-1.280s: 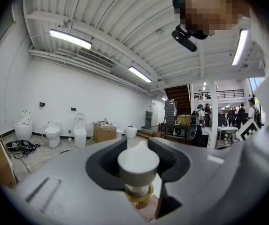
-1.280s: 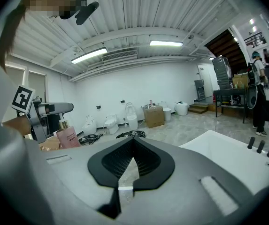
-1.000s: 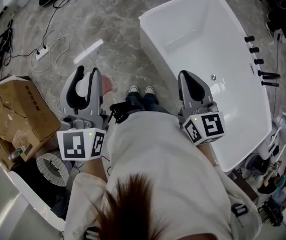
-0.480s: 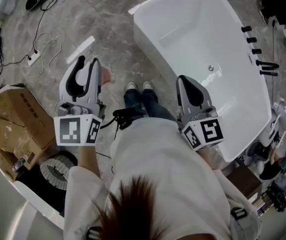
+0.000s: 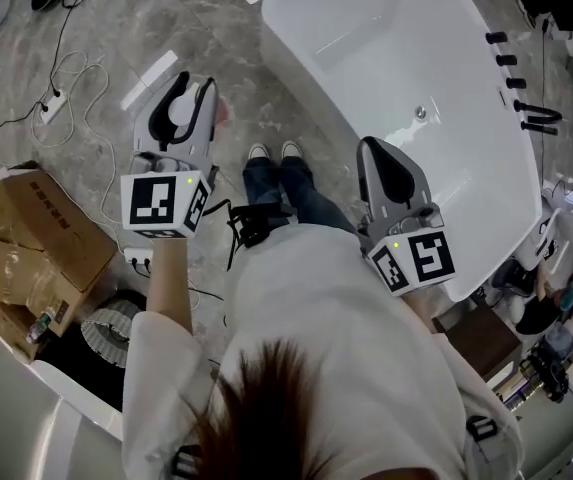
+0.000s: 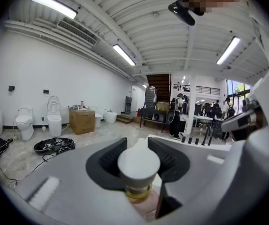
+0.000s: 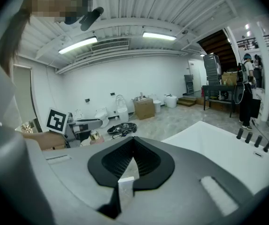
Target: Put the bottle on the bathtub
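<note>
My left gripper (image 5: 188,96) is shut on a bottle (image 5: 183,114) with a white cap, a gold collar and a pale pink body. It hangs over the marble floor, left of the tub. In the left gripper view the cap (image 6: 139,164) sits between the black pads of that gripper (image 6: 138,143), and the bathtub (image 6: 197,148) rim lies ahead. The white bathtub (image 5: 466,183) fills the head view's upper right. My right gripper (image 5: 383,164) is shut and empty, hovering by the tub's near rim. In the right gripper view its jaws (image 7: 133,139) meet at the tips, with the bathtub (image 7: 209,142) at right.
A torn cardboard box (image 5: 21,253) stands at the left. Cables and a power strip (image 5: 51,108) lie on the floor. Black tap handles (image 5: 521,93) line the tub's far edge. The person's shoes (image 5: 271,153) stand between the grippers. Toilets (image 6: 24,123) line a wall.
My left gripper, still holding the bottle, has moved forward, away from the body and up the picture. The right gripper has stayed about where it was.
</note>
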### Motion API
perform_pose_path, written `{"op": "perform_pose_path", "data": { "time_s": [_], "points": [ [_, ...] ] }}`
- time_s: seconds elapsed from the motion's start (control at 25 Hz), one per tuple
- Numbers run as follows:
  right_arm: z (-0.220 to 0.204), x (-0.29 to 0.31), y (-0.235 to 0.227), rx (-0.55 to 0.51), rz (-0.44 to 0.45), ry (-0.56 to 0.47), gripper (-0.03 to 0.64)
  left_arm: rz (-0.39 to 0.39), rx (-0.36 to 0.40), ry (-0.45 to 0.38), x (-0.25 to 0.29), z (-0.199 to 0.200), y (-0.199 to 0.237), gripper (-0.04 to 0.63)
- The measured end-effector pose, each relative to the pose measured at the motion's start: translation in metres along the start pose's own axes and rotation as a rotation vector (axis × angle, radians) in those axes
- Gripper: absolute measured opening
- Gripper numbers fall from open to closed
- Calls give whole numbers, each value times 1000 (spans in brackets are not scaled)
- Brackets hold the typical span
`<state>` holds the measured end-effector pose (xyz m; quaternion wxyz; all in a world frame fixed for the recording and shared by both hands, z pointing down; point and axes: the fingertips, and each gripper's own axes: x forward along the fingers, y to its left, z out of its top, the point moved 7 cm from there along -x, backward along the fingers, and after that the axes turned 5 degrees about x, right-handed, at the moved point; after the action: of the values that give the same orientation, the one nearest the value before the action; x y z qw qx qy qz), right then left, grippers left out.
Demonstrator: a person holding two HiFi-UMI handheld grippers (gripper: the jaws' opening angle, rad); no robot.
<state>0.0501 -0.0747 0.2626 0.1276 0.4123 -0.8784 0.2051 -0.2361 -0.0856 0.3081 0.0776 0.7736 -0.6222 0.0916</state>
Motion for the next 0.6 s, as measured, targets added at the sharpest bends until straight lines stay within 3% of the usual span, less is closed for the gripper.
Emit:
{"op": "perform_pose_path", "data": {
  "time_s": [0.28,0.6],
  "points": [
    [-3,5,1,-17,-31,24,-3,-24,-49,66,26,-50,0,186],
    [-8,31,0,-29,-34,45,-3,-55,-47,115,57,-95,-1,186]
  ]
}}
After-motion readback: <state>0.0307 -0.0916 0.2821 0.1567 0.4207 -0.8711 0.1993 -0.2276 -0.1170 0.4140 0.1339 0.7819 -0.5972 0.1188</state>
